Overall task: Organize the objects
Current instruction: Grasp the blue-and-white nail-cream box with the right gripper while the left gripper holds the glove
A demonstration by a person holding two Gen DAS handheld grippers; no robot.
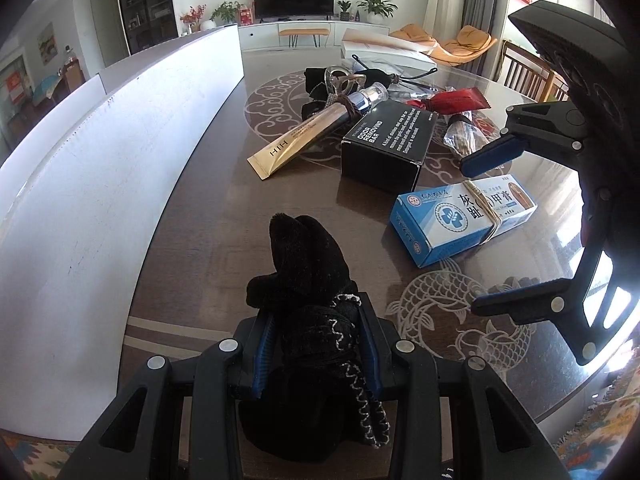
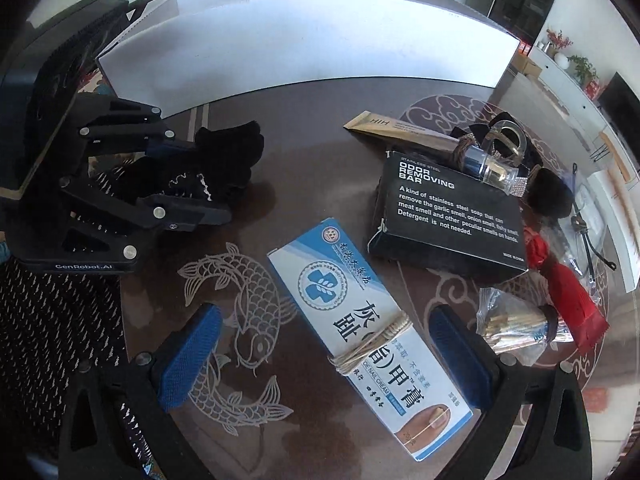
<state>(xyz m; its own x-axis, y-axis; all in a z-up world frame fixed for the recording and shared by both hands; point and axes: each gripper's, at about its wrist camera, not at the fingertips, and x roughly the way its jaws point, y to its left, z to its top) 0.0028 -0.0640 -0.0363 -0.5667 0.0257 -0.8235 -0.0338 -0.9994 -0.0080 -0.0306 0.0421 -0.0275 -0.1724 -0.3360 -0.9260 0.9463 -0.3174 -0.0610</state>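
Left hand-held gripper (image 1: 316, 344) clamped on black cloth (image 1: 308, 280), lower centre, lifted clear of tabletop (image 1: 208, 208) for sorting. Right hand-held gripper (image 2: 324, 364) jaws wide apart, straddling blue box (image 2: 360, 332), likely next pick. White bin (image 2: 304, 52) at top.

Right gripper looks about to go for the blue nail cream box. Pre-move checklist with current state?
1. Right gripper jaws open: ok, blue pads stand wide apart.
2. Blue nail cream box between the pads: ok, but it lies diagonal to them.
3. Pads clear of the box: ok, a gap shows on each side.
4. Left gripper hold on the black cloth pouch: ok, jaws shut on it.
5. Neighbours clear of the right pad: not ok, the clear bag of sticks lies right beside it.
6. String around the box secure: cannot tell.
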